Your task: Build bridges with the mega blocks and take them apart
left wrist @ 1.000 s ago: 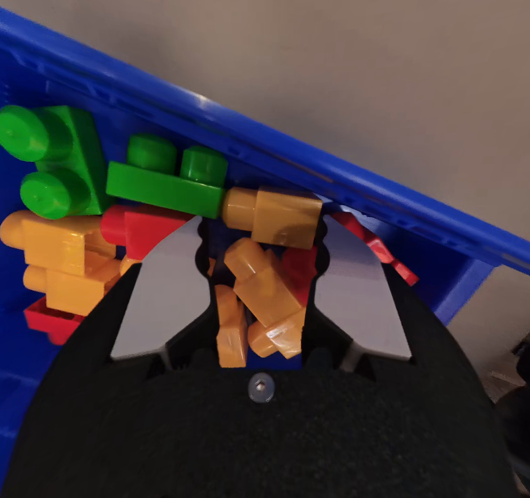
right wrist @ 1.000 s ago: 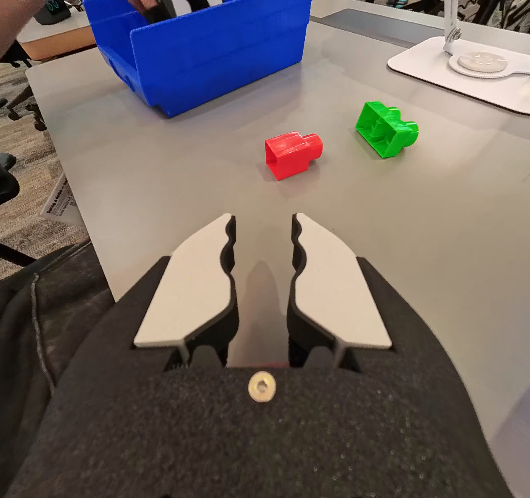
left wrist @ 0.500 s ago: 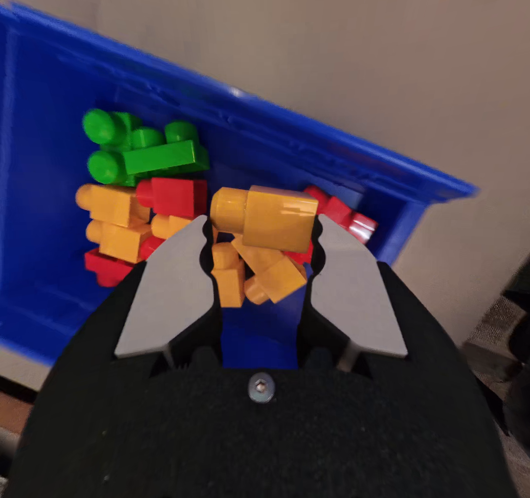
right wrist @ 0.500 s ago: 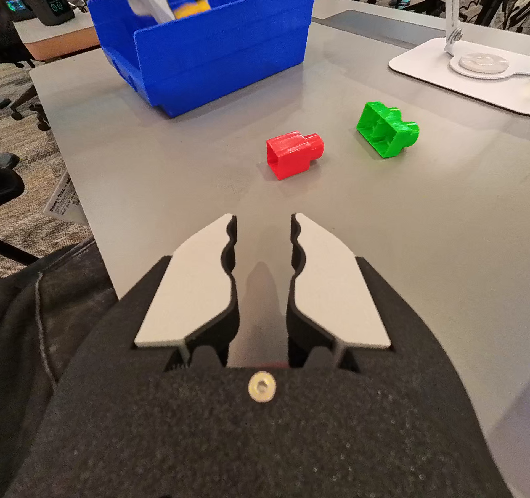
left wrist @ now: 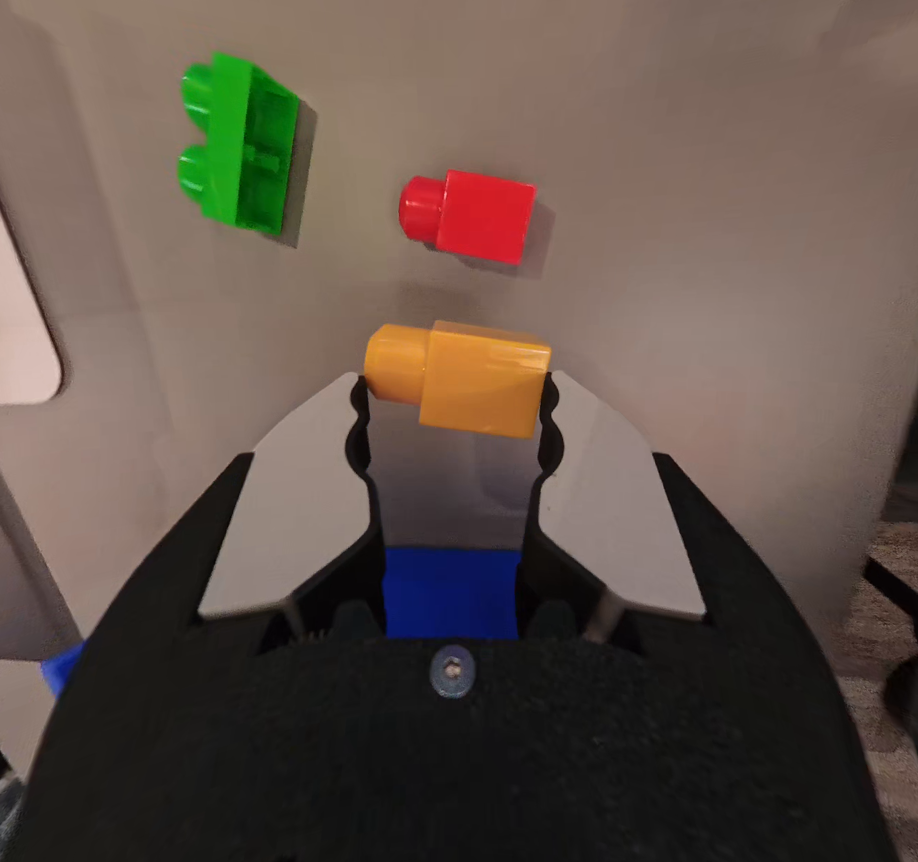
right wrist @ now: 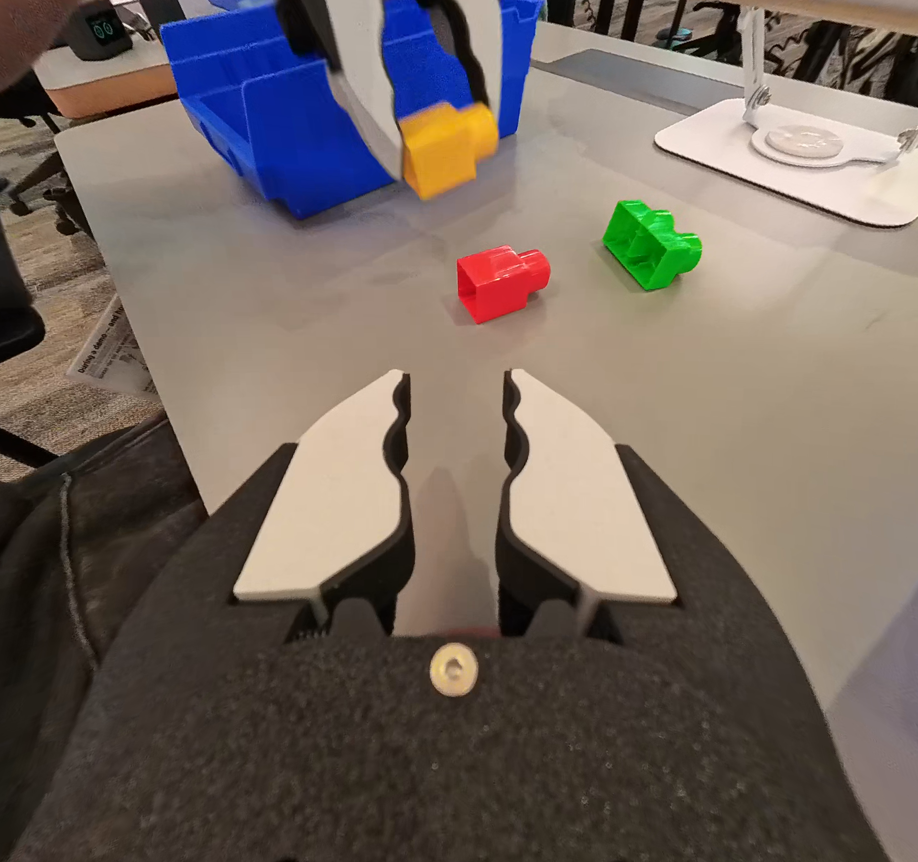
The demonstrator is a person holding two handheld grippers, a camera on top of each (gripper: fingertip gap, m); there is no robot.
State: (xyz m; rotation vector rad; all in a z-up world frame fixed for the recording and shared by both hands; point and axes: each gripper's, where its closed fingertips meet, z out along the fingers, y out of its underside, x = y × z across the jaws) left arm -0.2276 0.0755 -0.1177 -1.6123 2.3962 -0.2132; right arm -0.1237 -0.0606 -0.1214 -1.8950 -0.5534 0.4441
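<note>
My left gripper (left wrist: 454, 381) is shut on an orange one-stud block (left wrist: 462, 378) and holds it in the air above the grey table. It also shows in the right wrist view (right wrist: 442, 142), in front of the blue bin (right wrist: 278, 128), with the orange block (right wrist: 447, 152) at its tips. A red one-stud block (left wrist: 469, 215) (right wrist: 499, 282) lies on its side on the table just beyond. A green two-stud block (left wrist: 236, 142) (right wrist: 650, 244) lies on its side farther along. My right gripper (right wrist: 457, 391) is open and empty, low over the table's near edge.
A white stand base (right wrist: 795, 157) sits at the table's far right. The blue bin stands at the far left of the table. A paper sheet (right wrist: 112, 351) lies on the carpet left of the table. A dark sleeve (right wrist: 74, 540) is at lower left. Left tips to right tips: about 20 centimeters.
My left gripper lifted the orange block out of the blue bin and carried it over the table toward the red block. My right gripper has stayed still.
</note>
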